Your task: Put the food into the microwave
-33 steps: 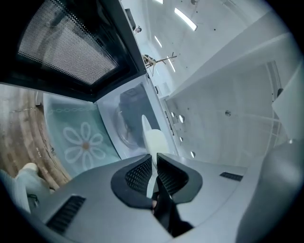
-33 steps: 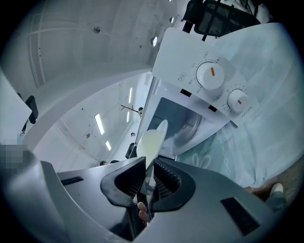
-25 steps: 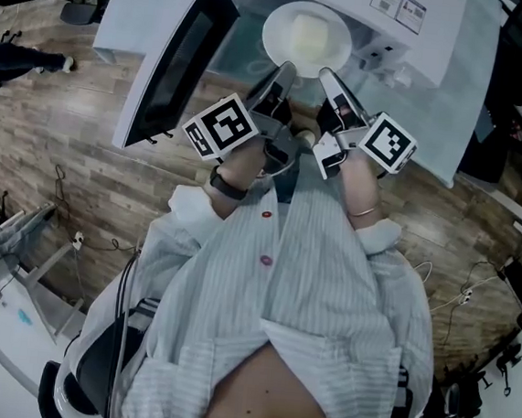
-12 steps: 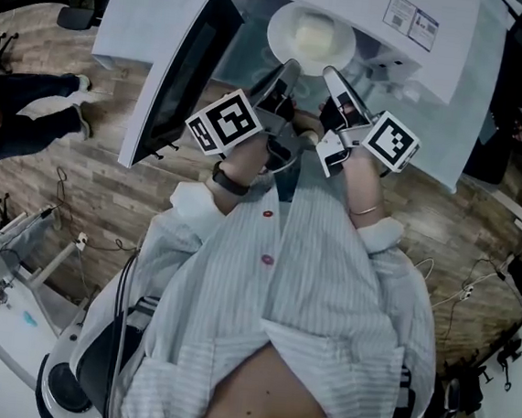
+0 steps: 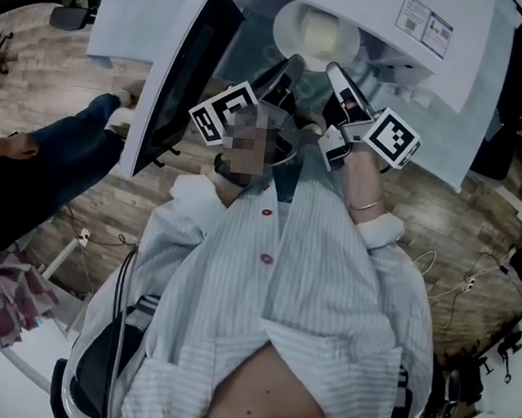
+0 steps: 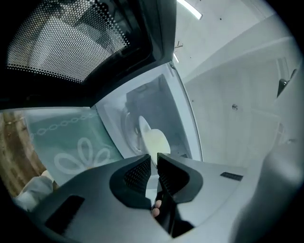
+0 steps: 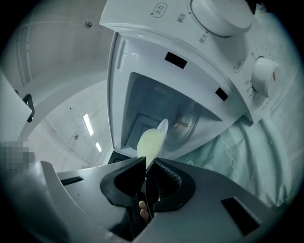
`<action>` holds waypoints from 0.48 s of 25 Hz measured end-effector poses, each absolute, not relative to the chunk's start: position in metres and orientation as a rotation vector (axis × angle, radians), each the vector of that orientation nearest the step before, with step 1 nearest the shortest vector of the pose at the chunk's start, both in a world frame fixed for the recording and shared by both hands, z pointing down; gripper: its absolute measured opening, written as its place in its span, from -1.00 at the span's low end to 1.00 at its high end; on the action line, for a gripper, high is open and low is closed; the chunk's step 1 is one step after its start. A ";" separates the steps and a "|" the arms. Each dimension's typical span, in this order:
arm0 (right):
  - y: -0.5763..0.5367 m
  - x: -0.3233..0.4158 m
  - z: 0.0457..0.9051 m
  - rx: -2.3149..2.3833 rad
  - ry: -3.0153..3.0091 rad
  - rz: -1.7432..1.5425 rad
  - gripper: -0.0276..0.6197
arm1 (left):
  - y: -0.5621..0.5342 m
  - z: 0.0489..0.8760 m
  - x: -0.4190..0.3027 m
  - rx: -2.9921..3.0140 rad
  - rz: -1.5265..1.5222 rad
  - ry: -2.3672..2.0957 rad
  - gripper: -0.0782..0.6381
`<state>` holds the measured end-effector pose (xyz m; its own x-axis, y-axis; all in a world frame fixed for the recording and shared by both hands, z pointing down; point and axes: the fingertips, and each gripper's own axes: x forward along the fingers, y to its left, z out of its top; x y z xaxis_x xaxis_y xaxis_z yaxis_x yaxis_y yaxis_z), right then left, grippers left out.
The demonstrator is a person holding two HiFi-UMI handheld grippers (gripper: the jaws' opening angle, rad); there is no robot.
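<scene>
The round white plate point(image 5: 284, 31) of pale food point(image 5: 318, 33) is clamped at its near rim by the left gripper point(image 5: 292, 65) and the right gripper point(image 5: 335, 70), at the mouth of the white microwave point(image 5: 372, 7). The way inward is judged to be straight ahead of both.

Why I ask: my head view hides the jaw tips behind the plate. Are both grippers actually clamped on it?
Observer: Yes. The left gripper view shows the left gripper shut on the plate at its rim.
Operator: And the right?
Observer: The right gripper pinches the rim too, with the pale food just past its jaws.
Operator: What's inside the cavity?
Observer: The right gripper view shows the round turntable inside the microwave.
</scene>
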<state>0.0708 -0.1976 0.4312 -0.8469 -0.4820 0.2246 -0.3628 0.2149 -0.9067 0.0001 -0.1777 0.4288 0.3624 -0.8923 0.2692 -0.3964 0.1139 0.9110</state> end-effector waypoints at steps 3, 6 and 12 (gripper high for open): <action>-0.200 0.072 0.442 -0.863 2.337 -1.741 -0.74 | -0.182 0.438 0.000 1.498 -0.519 -1.222 -0.67; -0.201 0.074 0.452 -0.896 2.307 -1.761 -0.74 | -0.185 0.446 0.001 1.505 -0.496 -1.217 -0.67; -0.210 0.073 0.469 -0.934 2.291 -1.775 -0.74 | -0.195 0.463 0.000 1.512 -0.456 -1.216 -0.66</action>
<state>0.0727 -0.2099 0.4687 -0.8077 -0.5165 0.2844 -0.4043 0.1341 -0.9047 -0.0001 -0.1952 0.4630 0.4015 -0.8611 0.3120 -0.4437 0.1152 0.8888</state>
